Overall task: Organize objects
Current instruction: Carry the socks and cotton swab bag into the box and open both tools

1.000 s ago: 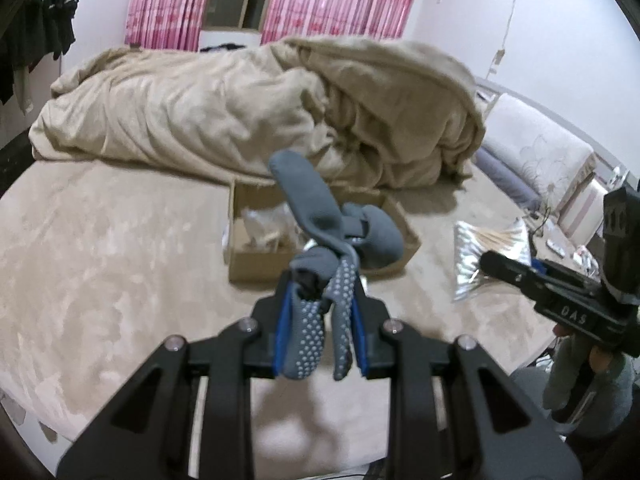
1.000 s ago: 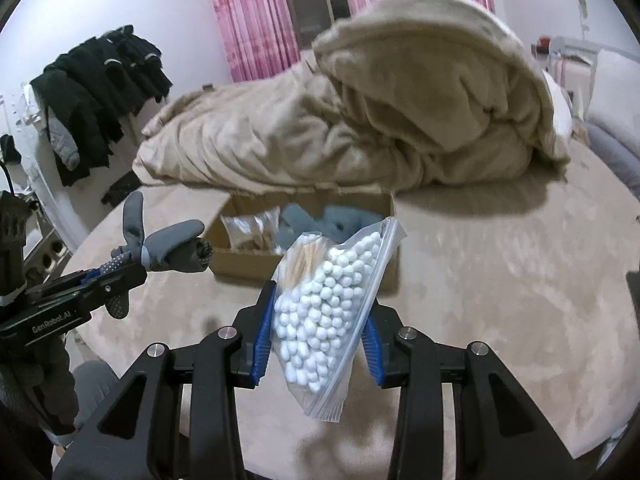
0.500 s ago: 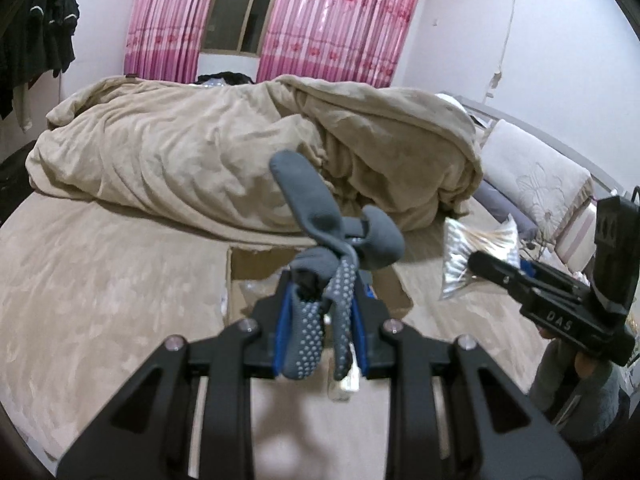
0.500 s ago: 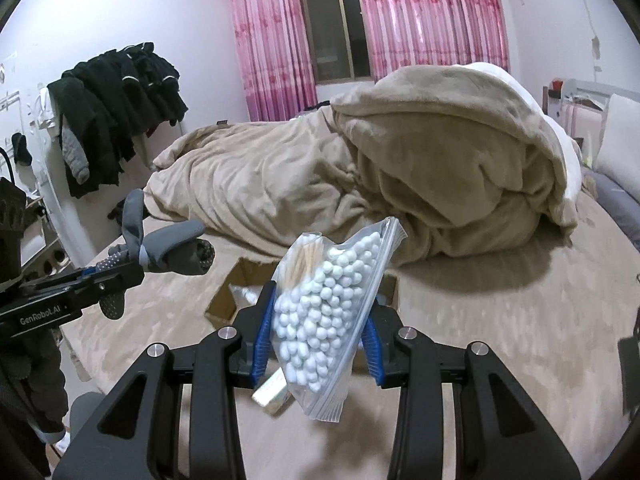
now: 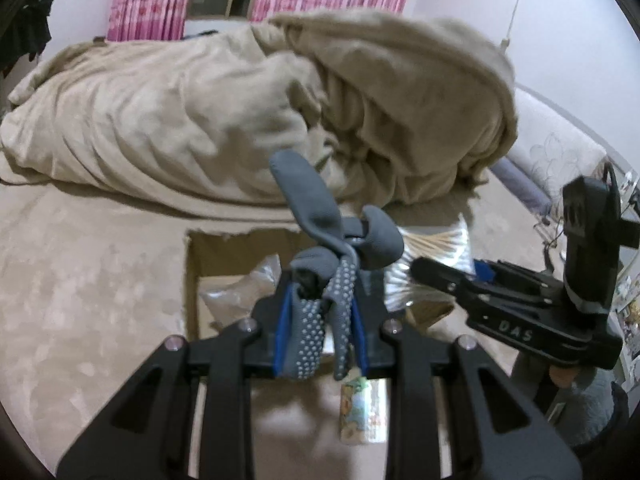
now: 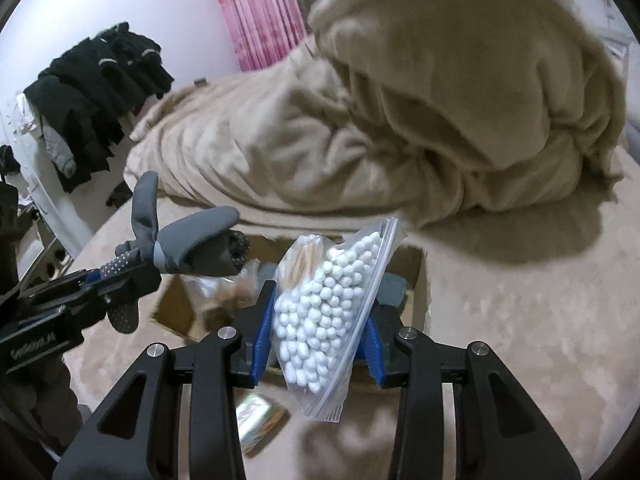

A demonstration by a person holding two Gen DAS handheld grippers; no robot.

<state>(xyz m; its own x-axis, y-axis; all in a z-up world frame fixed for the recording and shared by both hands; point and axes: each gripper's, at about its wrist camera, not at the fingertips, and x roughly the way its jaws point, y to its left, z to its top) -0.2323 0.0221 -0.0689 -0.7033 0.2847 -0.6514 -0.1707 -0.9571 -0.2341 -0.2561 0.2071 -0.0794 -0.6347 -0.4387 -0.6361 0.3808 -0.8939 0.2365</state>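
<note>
A home bedroom: rumpled beige blanket (image 5: pixel 248 120) on a bed, pink curtains (image 5: pixel 152 0), hanging dark clothes (image 6: pixel 100 92)

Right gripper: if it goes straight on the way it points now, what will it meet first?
Probably the open cardboard box just ahead of the right gripper, which holds the bag of cotton swabs; depth is unclear.

- My left wrist camera is sitting just behind my left gripper (image 5: pixel 320 340), looking forward along its fingers and slightly down at the cardboard box (image 5: pixel 224 252) close ahead.
- My right wrist camera is riding behind my right gripper (image 6: pixel 320 344), facing the same way, equally near.
- Both views are sharing the box (image 6: pixel 416 276), the beige blanket (image 5: pixel 240 112) beyond, and each other's gripper at the side.
</note>
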